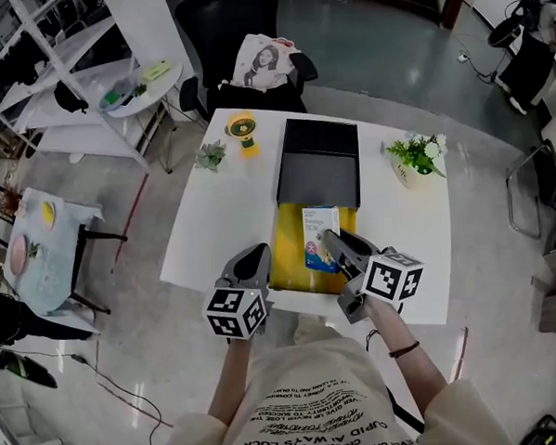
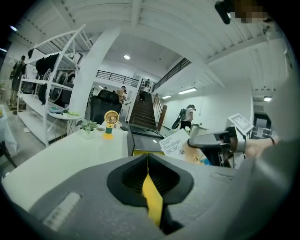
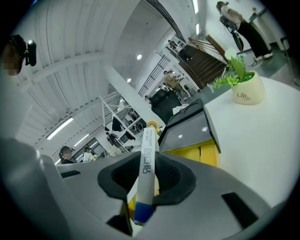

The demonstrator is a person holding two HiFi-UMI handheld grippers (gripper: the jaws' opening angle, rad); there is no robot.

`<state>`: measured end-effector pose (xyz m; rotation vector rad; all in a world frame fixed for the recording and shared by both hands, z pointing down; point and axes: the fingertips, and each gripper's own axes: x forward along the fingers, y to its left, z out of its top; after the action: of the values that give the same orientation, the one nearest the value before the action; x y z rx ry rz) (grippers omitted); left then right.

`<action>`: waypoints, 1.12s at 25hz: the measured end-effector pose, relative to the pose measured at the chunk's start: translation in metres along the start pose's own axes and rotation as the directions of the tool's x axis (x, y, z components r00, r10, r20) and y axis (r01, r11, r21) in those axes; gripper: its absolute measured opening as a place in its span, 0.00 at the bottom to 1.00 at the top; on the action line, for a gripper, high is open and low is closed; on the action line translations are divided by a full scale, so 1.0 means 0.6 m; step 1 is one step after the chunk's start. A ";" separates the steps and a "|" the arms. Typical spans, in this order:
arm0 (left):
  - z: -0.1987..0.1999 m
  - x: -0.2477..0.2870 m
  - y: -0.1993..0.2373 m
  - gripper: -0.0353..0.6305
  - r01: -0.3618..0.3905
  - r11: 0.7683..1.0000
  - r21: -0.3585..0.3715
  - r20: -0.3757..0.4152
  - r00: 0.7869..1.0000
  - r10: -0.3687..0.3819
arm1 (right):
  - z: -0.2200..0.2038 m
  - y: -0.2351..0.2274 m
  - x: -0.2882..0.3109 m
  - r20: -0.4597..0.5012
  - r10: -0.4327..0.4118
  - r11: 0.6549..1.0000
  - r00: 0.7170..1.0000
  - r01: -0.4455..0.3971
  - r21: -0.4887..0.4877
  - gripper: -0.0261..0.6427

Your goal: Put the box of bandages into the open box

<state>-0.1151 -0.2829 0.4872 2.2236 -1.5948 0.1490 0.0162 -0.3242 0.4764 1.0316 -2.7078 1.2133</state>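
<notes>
The box of bandages, white and blue, hangs tilted over the yellow inside of the open box. My right gripper is shut on its near end. In the right gripper view the bandage box stands edge-on between the jaws, with the open box beyond it. The black lid is folded back at the far side. My left gripper sits at the box's front left edge. In the left gripper view its jaws are shut on a thin yellow wall of that box.
On the white table stand a small yellow fan, a little green plant at the back left, and a potted plant at the back right. A chair stands behind the table. Shelving lies to the left.
</notes>
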 end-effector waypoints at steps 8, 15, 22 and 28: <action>-0.017 0.034 0.008 0.09 -0.007 1.000 -0.021 -0.042 0.999 0.006 | -0.026 -0.028 0.048 -0.122 0.006 0.995 0.992 0.007 0.101 0.18; -0.036 0.052 0.010 0.09 0.015 0.999 -0.033 -0.094 0.995 -0.018 | -0.047 -0.043 0.071 -0.179 -0.001 0.981 0.984 0.036 0.191 0.18; -0.050 0.070 0.007 0.09 0.089 0.995 -0.037 -0.159 0.983 -0.094 | -0.065 -0.062 0.083 -0.213 -0.053 0.962 0.976 0.107 0.251 0.18; -0.056 0.083 0.013 0.09 0.151 0.988 -0.040 -0.208 0.966 -0.156 | -0.081 -0.071 0.087 -0.230 -0.114 0.946 0.966 0.176 0.271 0.18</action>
<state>-0.1002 -0.3165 0.5355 2.2201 -1.3020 0.3088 -0.0130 -0.3424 0.5523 1.0365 -2.2971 1.6221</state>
